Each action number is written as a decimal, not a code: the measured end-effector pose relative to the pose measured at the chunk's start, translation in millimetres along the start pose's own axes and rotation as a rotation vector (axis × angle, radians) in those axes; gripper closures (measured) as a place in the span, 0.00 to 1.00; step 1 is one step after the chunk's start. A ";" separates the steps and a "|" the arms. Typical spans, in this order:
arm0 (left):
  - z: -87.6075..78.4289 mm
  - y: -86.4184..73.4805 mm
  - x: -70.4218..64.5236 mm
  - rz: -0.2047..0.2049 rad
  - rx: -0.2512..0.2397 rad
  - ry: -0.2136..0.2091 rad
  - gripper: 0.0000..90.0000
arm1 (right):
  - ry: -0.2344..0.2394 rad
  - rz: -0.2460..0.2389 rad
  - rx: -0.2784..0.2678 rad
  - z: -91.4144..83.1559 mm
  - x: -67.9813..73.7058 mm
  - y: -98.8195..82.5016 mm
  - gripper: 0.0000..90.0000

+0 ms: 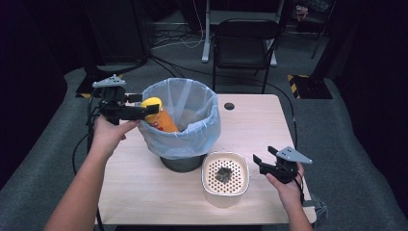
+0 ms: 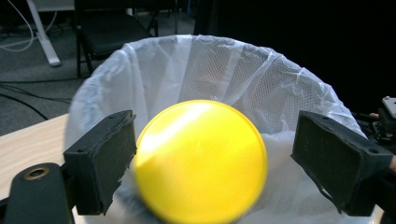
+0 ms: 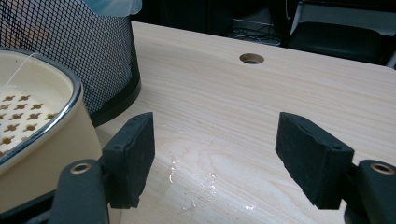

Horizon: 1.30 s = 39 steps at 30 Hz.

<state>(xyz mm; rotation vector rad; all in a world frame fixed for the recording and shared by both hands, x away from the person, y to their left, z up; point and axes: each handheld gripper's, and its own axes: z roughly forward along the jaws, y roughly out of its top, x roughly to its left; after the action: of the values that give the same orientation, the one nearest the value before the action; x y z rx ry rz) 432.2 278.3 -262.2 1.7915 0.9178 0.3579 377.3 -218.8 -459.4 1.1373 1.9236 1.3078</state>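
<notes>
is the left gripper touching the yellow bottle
Apart. In the left gripper view the yellow bottle sits between the left gripper pads, with bin liner visible in the gaps on both sides.

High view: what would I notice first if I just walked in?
Probably the bright yellow-capped bottle, tipped over the rim of the bin with the pale blue liner, right at the left gripper, whose jaws stand apart from it. Next, the cream strainer bowl near the table's front edge.
</notes>
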 end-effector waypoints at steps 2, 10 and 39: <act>-9.0 -2.0 1.2 0.000 -0.010 -0.007 0.16 | 0.000 -0.006 -0.003 0.4 0.3 0.2 0.31; -35.6 -6.3 1.8 0.006 -0.023 0.013 0.20 | -0.005 0.000 -0.001 0.0 0.8 0.2 0.31; -69.6 -101.2 33.8 -0.009 -0.053 0.095 0.25 | -0.005 0.004 -0.004 -1.1 -1.1 -0.5 0.33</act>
<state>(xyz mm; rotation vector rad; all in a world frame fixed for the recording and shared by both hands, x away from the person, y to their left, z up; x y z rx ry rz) 369.0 365.7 -330.0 1.7337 0.9738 0.4606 376.7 -220.4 -459.5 1.1422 1.9150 1.3098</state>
